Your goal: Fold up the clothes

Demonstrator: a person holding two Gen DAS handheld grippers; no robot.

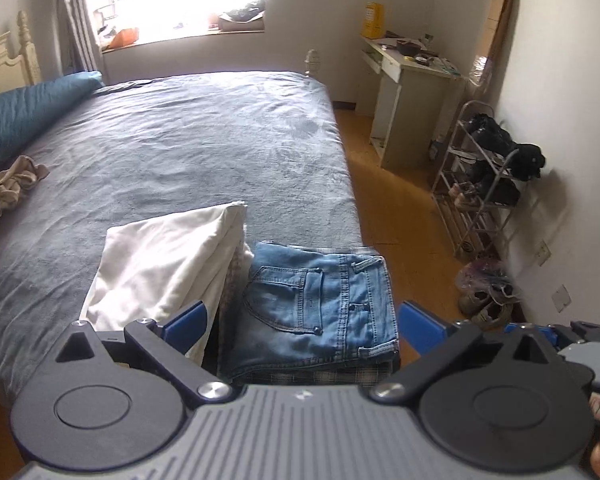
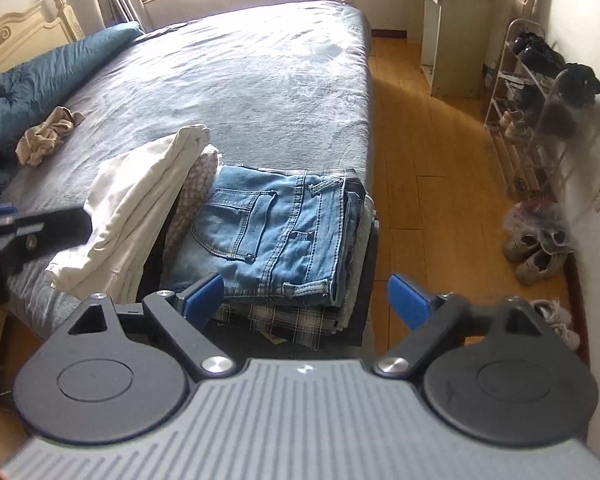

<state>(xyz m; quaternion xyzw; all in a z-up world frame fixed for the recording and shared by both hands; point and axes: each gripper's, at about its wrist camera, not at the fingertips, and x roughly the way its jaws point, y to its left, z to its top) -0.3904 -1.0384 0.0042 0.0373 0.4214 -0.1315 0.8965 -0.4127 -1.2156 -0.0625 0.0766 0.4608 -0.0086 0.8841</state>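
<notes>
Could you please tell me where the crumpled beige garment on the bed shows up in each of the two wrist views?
Left wrist view: the crumpled beige garment lies at the far left edge, on the grey bed cover, just below the blue pillow.
Right wrist view: the same garment sits at upper left, again beside the pillow.
Shared landmark: the folded jeans on top of the stack at the bed's near corner.

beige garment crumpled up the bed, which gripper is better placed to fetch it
Left, probably. The beige garment lies far left on the bed, and the left gripper sits left of the right gripper. Both are open and empty.
</notes>
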